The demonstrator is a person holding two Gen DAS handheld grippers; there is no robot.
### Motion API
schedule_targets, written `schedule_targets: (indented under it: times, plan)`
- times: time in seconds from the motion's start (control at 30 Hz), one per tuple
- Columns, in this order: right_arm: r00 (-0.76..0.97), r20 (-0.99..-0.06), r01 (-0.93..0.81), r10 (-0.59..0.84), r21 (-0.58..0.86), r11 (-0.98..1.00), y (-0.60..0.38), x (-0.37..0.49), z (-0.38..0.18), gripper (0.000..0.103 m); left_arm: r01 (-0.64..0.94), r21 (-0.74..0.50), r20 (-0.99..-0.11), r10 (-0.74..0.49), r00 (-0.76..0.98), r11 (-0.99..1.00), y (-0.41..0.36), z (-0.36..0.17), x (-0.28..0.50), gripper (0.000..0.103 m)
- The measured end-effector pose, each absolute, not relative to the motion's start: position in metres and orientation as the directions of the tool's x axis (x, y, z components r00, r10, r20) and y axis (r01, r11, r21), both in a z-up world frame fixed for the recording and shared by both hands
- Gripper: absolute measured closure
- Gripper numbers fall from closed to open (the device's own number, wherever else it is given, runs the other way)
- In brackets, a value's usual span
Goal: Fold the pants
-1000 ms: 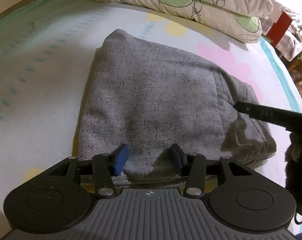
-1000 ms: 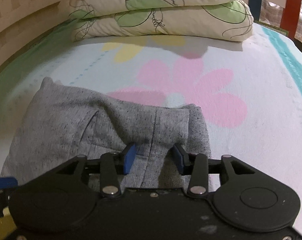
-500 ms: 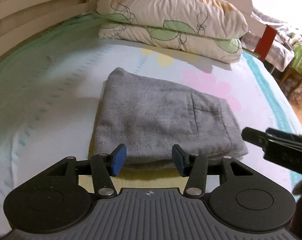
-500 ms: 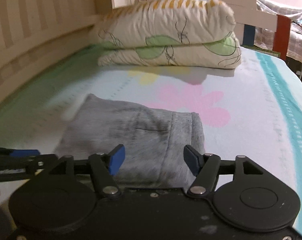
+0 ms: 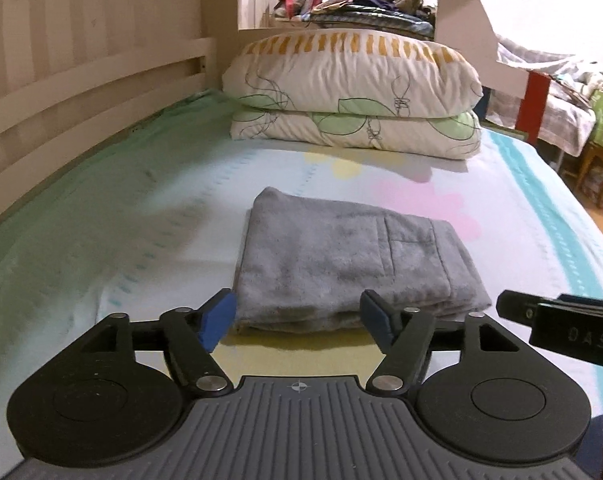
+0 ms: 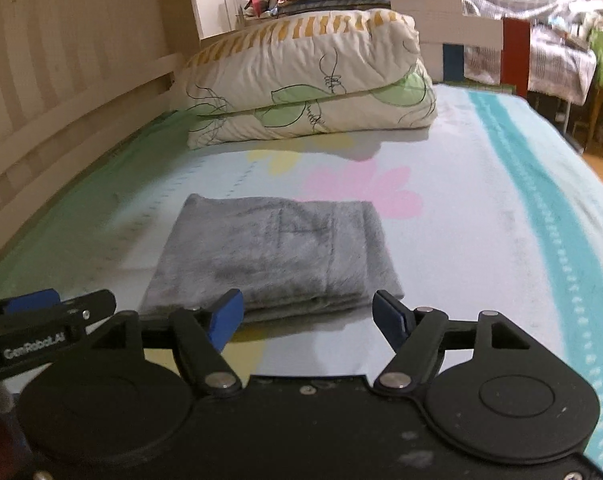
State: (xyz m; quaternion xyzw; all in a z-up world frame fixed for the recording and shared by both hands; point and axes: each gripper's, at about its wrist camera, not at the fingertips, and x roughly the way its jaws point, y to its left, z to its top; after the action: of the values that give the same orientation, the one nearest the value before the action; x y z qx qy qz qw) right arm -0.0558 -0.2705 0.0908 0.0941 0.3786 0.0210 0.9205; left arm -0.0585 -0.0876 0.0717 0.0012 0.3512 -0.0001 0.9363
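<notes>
At the bottom of each wrist view, the gripper body fills the frame edge to edge. Left gripper [image 5: 298, 316]: blue pads spread wide, nothing between them. Right gripper [image 6: 308, 316]: same, jaws apart and empty. Each tool also shows at the edge of the other's view, low right in the left view and low left in the right view.

Just above the fingertips, centre frame: pants [image 5: 349, 268], grey, lying on the bed sheet [image 5: 121, 240] as a compact rectangle, several layers stacked at the near edge. Neither gripper touches the cloth; both sit just short of that near edge. A pocket seam shows on the top face. Edges look reasonably square, near-right corner slightly rounded.

Judgement: folding appears complete or nearly so. No leg or waistband trails loose. What could remain is at most a light squaring of the stack; otherwise the task reads as done.

Upper centre of frame: two stacked pillows [image 5: 353, 96], well apart from the pants. Upper left: wooden bed rail [image 5: 81, 80]. Far right: clutter, too blurred to identify.
</notes>
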Motion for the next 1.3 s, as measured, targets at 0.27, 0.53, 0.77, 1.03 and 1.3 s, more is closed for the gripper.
schedule_targets:
  times: [0.27,0.53,0.77,1.03,1.3]
  plan:
    - [0.674,-0.727,0.037,0.133,0.213,0.976,-0.27,-0.069,0.094,0.028,0.022,-0.065,-0.755,-0.064,0.653,0.998,-0.083,0.067,-0.057,0.033]
    - [0.679,-0.722,0.022,0.133,0.201,0.979,-0.265,-0.08,0.098,0.027,0.01,-0.059,-0.771,-0.052,0.635,0.998,-0.083,0.067,-0.065,0.033]
    - [0.687,-0.712,0.01,0.145,0.209,0.978,-0.265,-0.084,0.101,0.027,0.015,-0.03,-0.776,-0.033,0.63,0.999,-0.087,0.067,-0.066,0.033]
    - [0.694,-0.702,-0.016,0.161,0.208,0.978,-0.269,-0.085,0.103,0.027,0.023,-0.027,-0.776,-0.036,0.629,0.999,-0.088,0.068,-0.068,0.033]
    - [0.69,-0.702,-0.029,0.175,0.215,0.976,-0.269,-0.084,0.103,0.027,0.026,-0.024,-0.779,-0.034,0.626,0.999,-0.088,0.067,-0.067,0.033]
